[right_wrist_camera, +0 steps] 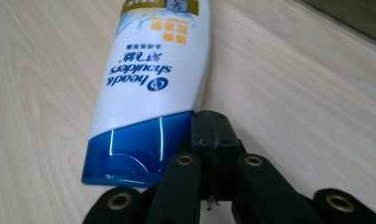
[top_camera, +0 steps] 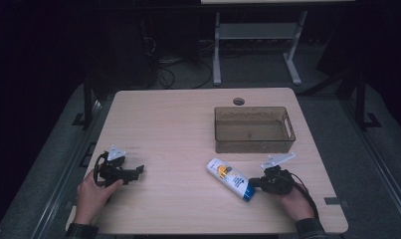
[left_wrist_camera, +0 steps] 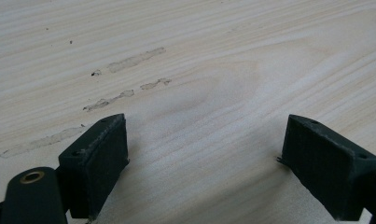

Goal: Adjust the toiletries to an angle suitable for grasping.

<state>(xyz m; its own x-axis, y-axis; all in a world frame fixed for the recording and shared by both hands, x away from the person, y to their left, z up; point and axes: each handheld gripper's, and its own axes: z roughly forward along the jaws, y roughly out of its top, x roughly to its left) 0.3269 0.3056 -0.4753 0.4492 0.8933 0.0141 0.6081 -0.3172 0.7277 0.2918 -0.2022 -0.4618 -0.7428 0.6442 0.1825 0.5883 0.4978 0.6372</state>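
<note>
A white shampoo bottle point(top_camera: 230, 179) with a blue cap lies flat on the wooden table point(top_camera: 178, 129), cap toward the front right. My right gripper point(top_camera: 253, 183) sits just at the cap end. In the right gripper view the bottle point(right_wrist_camera: 153, 79) lies ahead and to the left, and my right gripper point(right_wrist_camera: 214, 128) has its jaws pressed together with nothing between them, beside the blue cap. My left gripper point(top_camera: 138, 171) rests at the table's front left, held by a hand. Seen in the left gripper view, the left gripper point(left_wrist_camera: 204, 154) stands wide open over bare wood.
A translucent brown bin point(top_camera: 253, 129) stands at the back right of the table, behind the bottle. A round cable hole point(top_camera: 239, 101) sits near the far edge. Beyond the table are a white table frame point(top_camera: 255, 45) and cables on the dark floor.
</note>
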